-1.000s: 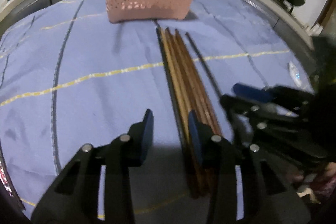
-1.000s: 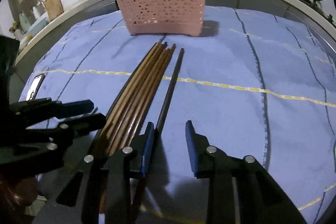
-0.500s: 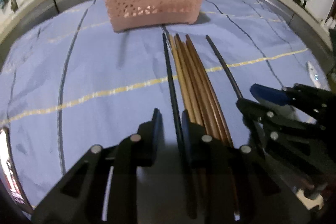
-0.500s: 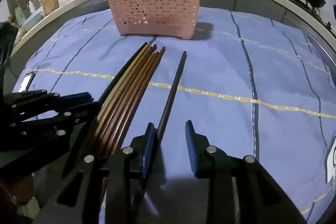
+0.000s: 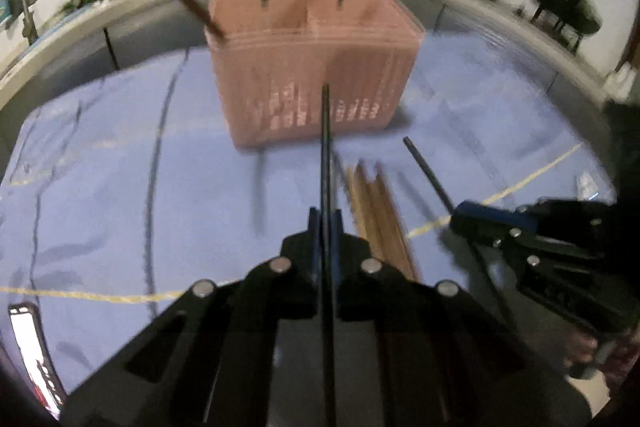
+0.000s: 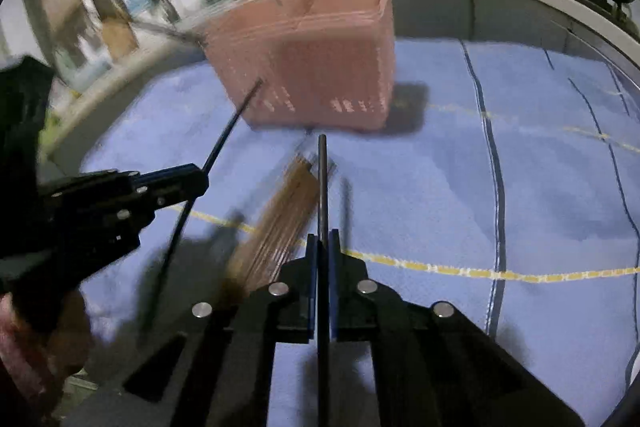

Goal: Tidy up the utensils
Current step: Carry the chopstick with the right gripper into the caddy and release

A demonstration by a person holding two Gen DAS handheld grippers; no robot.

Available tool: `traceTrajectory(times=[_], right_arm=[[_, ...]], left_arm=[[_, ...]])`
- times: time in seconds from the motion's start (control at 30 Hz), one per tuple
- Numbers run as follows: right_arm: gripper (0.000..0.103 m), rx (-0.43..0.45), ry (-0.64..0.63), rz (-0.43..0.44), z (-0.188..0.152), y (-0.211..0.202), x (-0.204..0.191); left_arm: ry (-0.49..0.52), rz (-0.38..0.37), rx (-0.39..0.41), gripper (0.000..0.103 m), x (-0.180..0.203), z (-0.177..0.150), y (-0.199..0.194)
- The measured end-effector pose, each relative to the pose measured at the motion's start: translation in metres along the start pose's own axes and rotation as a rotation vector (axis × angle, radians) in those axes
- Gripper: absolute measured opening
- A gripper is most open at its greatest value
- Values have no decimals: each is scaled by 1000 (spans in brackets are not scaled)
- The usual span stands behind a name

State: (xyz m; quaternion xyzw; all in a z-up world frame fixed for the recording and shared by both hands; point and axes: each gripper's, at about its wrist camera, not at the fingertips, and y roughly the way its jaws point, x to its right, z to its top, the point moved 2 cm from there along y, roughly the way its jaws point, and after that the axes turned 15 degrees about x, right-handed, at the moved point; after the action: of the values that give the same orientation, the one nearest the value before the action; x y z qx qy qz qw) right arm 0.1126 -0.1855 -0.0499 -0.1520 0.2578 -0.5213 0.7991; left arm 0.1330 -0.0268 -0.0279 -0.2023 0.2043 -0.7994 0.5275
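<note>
The left gripper [image 5: 325,223] pinches one black chopstick [image 5: 326,147], lifted off the blue cloth [image 5: 100,187]; the right gripper [image 6: 323,243] pinches the other black chopstick [image 6: 322,183]. Best keep both tips level and aimed over the pink basket's [image 5: 312,67] rim (brown chopsticks [image 5: 380,203] lie between). Its two compartments already hold a few leaning sticks.

Both grippers are black plastic with round silver screw heads along their arms; the left gripper [image 5: 326,227] and right gripper [image 6: 323,247] carry blue finger pads.
</note>
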Motion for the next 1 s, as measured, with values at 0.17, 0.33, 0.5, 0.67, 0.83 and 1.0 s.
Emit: traceTrajectory(times=[0.17,0.33,0.5,0.67,0.83,1.0], right_arm=[[5,165,51,129,43,-39,-4],[5,356,54,172,107,-56,-13],[5,513,1,154,178,-51,-27],[5,528,-35,136,213,-26,-21],[5,454,-41,118,206,17,-11],[5,452,26,154,211,23,-4]], left_arm=[[-37,-62,181,4,-7,58,-54],[-21,-42,341,4,-7,120,-76],[-5,43,429,4,-13,173,-65],[-2,119,435,4,-30,195,-37],[-2,132,373,4,-38,187,-2],[31,136,336,5,-33,174,19]])
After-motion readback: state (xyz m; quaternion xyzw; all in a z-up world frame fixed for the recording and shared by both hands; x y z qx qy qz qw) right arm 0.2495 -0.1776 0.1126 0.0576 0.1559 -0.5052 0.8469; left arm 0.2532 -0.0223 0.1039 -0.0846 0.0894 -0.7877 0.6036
